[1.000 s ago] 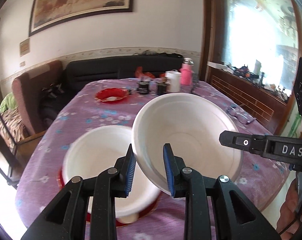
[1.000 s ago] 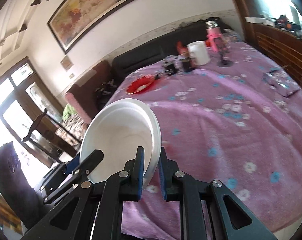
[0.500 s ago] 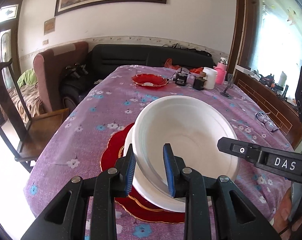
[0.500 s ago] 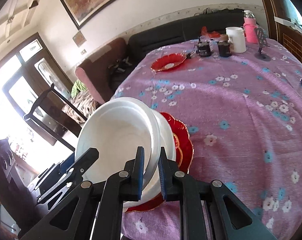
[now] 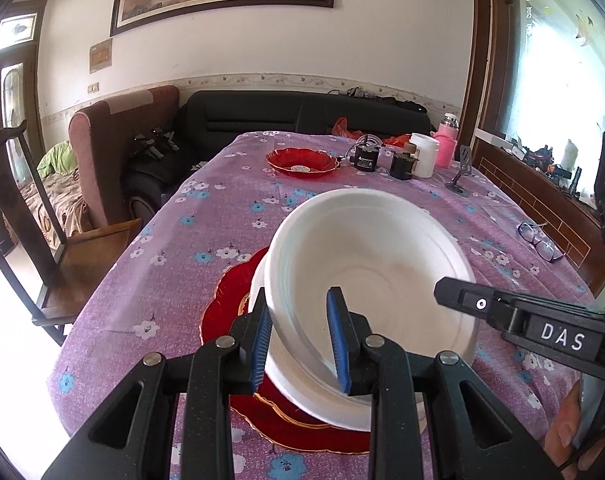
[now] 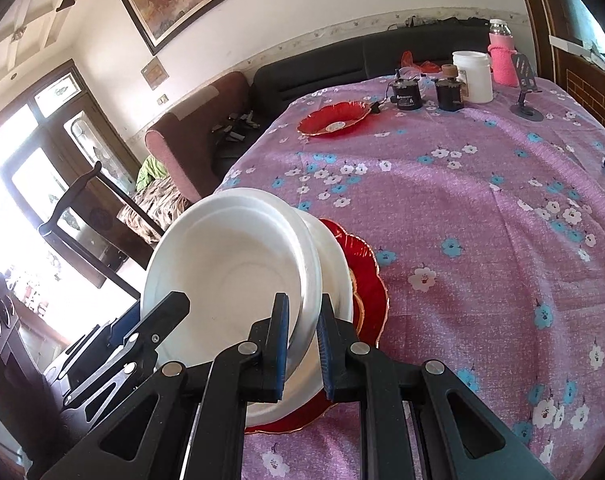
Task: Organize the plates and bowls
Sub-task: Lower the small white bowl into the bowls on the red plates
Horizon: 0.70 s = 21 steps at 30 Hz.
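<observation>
A white bowl (image 5: 374,280) is held tilted by its rim from both sides. My left gripper (image 5: 300,344) is shut on the bowl's near-left rim. My right gripper (image 6: 304,344) is shut on the opposite rim, and its finger marked DAS (image 5: 522,324) shows in the left wrist view. The held white bowl (image 6: 230,268) sits low into a second white bowl (image 5: 278,376), whose rim (image 6: 336,276) shows beside it. That lower bowl stands on a red gold-edged plate (image 5: 222,308) (image 6: 372,280) near the table's front edge. Contact between the two bowls cannot be told.
Another red plate (image 5: 302,162) lies far back on the purple flowered tablecloth (image 6: 482,220). Behind it stand two black devices, a white jar (image 5: 424,154), a pink bottle (image 5: 446,148) and a phone stand (image 5: 460,176). Glasses (image 5: 540,240) lie right. A wooden chair (image 5: 42,240) stands left.
Both grippers carried the held bowl sideways and down until it came over and into the bowl on the red plate. Since half a second ago almost nothing has moved.
</observation>
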Each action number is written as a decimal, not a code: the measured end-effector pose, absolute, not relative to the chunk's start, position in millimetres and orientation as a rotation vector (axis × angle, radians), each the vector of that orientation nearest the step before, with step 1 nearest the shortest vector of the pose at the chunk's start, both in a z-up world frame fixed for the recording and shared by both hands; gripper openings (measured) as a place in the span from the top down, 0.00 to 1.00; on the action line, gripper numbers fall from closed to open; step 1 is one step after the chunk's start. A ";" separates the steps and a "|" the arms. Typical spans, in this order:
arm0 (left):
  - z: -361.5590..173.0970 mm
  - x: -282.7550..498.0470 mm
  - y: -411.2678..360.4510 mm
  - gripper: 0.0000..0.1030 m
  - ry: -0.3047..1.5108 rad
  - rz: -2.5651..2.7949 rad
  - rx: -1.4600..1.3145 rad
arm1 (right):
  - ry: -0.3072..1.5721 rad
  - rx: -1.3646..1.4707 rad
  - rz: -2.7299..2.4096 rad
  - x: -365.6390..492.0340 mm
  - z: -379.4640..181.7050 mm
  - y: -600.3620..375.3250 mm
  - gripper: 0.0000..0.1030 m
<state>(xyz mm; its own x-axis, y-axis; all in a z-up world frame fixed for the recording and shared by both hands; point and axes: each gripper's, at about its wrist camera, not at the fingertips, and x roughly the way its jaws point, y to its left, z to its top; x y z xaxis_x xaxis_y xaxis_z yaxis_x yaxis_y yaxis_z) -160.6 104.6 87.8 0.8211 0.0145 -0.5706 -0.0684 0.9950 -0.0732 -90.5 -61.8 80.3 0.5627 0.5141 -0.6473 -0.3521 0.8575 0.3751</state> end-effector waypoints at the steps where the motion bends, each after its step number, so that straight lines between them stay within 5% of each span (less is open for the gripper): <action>1: 88.1 -160.0 104.2 0.76 0.607 0.043 -0.090 | 0.816 0.206 0.510 -92.7 82.3 -62.2 0.85; 21: 86.6 -158.3 102.1 0.72 0.610 0.051 -0.085 | 0.786 0.187 0.486 -96.0 83.1 -65.6 0.85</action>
